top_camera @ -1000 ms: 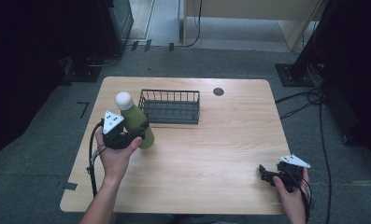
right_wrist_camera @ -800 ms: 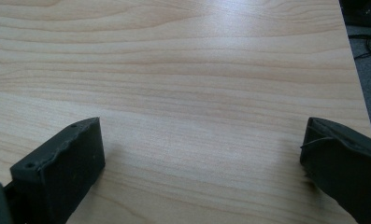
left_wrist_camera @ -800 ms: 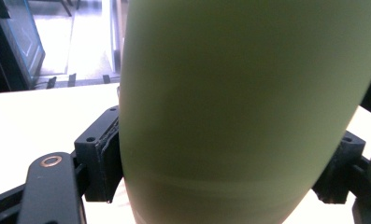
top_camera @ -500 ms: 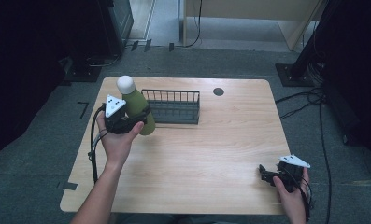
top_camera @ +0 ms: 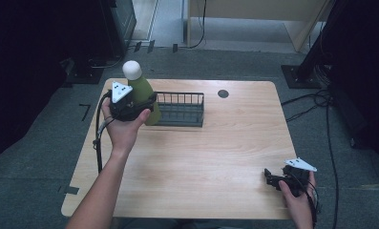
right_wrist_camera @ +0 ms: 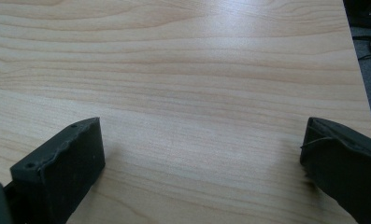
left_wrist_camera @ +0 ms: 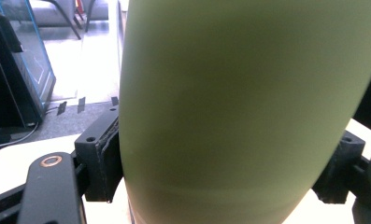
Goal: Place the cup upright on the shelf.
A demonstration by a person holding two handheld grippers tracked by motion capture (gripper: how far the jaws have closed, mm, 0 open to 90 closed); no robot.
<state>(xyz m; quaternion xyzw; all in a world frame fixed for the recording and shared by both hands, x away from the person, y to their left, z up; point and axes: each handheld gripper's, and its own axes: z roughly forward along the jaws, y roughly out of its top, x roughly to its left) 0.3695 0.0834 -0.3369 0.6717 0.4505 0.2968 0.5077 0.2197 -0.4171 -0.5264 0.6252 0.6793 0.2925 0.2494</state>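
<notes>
Bottle (top_camera: 144,95) and basket (top_camera: 180,109) are the pair that matters here: my left gripper (top_camera: 127,106) grips the green bottle around its lower body, and the black wire basket sits just to the right of it on the wooden table (top_camera: 215,143), toward the far edge. The bottle stands nearly upright, its long axis leaning a little, with the white cap (top_camera: 132,69) at the top, tipped away from the basket and toward the far left corner. From above, its base looks close to the basket's left end wall, though I cannot tell whether it touches the wire or how high it is off the table. In the left gripper view the pale green body (left_wrist_camera: 248,107) is pressed between my two black jaws, one pad (left_wrist_camera: 101,158) on each side, so the hold looks firm (the jaws sit well below the cap). I judge that the coming move is a short carry to the right and then down, so the base must clear the basket's rim before it drops inside. My right gripper (top_camera: 273,180) rests near the front right corner of the table, well apart from both things, jaws spread wide over bare wood with nothing between them. The left hand is plainly the nearer one.
</notes>
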